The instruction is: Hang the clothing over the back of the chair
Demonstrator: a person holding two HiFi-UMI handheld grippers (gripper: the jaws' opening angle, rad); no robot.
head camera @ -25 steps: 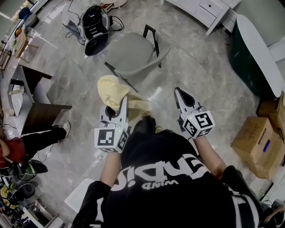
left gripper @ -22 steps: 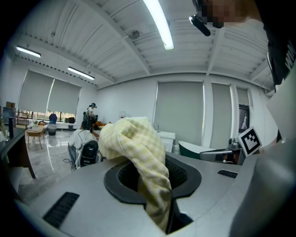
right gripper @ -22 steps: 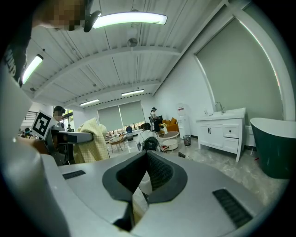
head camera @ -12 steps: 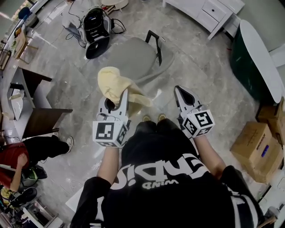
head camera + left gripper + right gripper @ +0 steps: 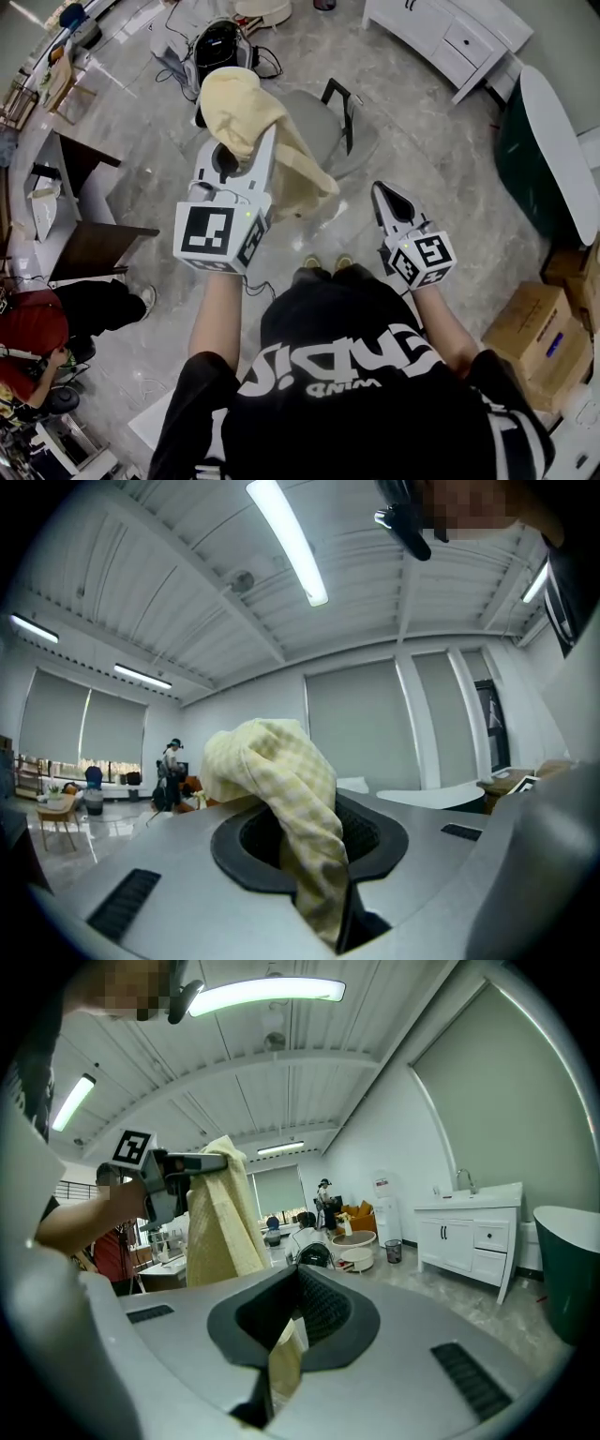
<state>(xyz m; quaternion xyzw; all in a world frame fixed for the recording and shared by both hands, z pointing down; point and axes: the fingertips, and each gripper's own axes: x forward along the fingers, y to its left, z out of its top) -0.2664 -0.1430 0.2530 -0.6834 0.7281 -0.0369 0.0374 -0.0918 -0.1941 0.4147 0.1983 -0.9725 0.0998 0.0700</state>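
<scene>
A pale yellow checked garment (image 5: 246,108) hangs bunched from my left gripper (image 5: 268,136), which is shut on it and held high, level, in front of the grey chair (image 5: 333,141). The cloth's tail drops over the chair's near side and hides part of the seat. In the left gripper view the garment (image 5: 281,780) spills over the jaws of the left gripper (image 5: 314,808). My right gripper (image 5: 382,197) is lower and to the right, jaws together, holding nothing. Its own view shows the right gripper (image 5: 298,1274), with the garment (image 5: 220,1222) hanging at the left.
Beyond the chair a black backpack (image 5: 217,47) lies among cables. A white cabinet (image 5: 450,42) stands at the back right, a dark green tub with a white top (image 5: 548,141) and cardboard boxes (image 5: 539,323) at right. At left are a dark desk (image 5: 89,239) and a seated person (image 5: 37,323).
My left gripper has risen and gone forward, lifting the garment off the floor to beside the chair. The right gripper has shifted slightly.
</scene>
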